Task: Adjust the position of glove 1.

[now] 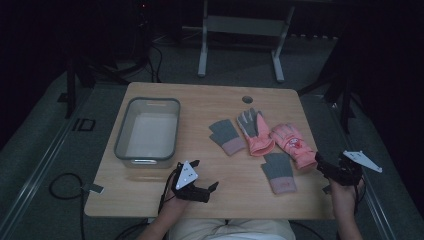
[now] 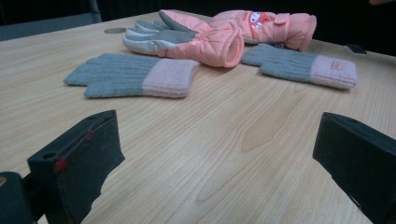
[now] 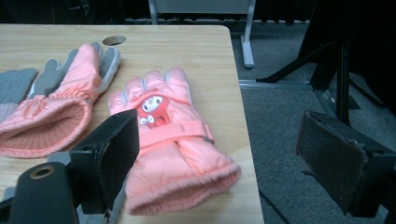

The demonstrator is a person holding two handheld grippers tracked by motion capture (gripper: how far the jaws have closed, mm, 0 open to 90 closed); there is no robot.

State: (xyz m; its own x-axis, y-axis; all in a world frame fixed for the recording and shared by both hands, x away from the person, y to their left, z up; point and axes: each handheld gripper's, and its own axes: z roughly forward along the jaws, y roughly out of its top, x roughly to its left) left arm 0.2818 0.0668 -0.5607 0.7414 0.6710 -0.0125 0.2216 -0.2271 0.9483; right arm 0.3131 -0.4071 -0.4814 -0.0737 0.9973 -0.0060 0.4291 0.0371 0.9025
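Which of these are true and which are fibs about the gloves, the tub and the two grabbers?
1. Four gloves lie on the table. True.
2. The grey tub has a glove in it. False: nothing lies in it.
3. The left gripper holds a knitted glove. False: its jaws are open on nothing.
4. The pink glove with the cartoon face lies nearest the right gripper. True.

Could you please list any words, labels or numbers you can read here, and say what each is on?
None can be read.
Pink glove: a cartoon face, with lettering above it too blurred to read.
Grey knitted glove: a small tag on its pink cuff, too small to read.
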